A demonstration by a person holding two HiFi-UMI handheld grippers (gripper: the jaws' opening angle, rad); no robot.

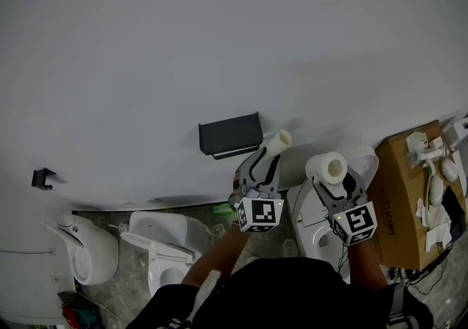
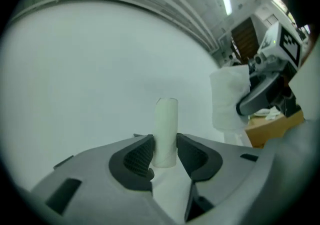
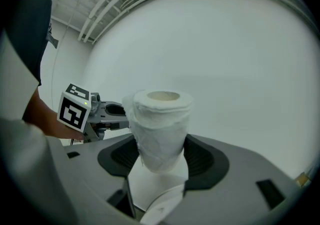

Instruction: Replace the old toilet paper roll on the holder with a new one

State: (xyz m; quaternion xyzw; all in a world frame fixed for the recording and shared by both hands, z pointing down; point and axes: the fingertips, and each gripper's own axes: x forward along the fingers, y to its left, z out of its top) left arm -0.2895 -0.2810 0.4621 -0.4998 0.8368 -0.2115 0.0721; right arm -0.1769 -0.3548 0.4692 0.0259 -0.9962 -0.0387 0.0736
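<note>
**A:** Where is the old roll?

**B:** You have it in your left gripper (image 2: 164,155). It is only a bare cardboard tube (image 2: 166,128) with no paper on it. The jaws are clenched on its lower end, one on each side, and the rest of the tube sticks out past them. The tube is just to the right of the holder (image 1: 230,134), close to the holder's lower right corner.

**A:** What does the holder look like?

**B:** It is a dark, flat box stuck on the white wall (image 1: 219,42).

**A:** And the new roll?

**B:** Your right gripper (image 3: 160,158) is grasping it. The new roll (image 3: 160,119) is fat and white, and its outer paper is a bit wrinkly. The jaws press in on its sides near the bottom. You hold it farther right of the holder than the tube, and a little lower. The two rolls are near each other but apart.

**A:** What else is around?

**B:** A white toilet (image 1: 157,240) sits down on the floor, below the holder and to its left. A brown box (image 1: 402,203) with white things on top is far to the right of the holder.
</note>
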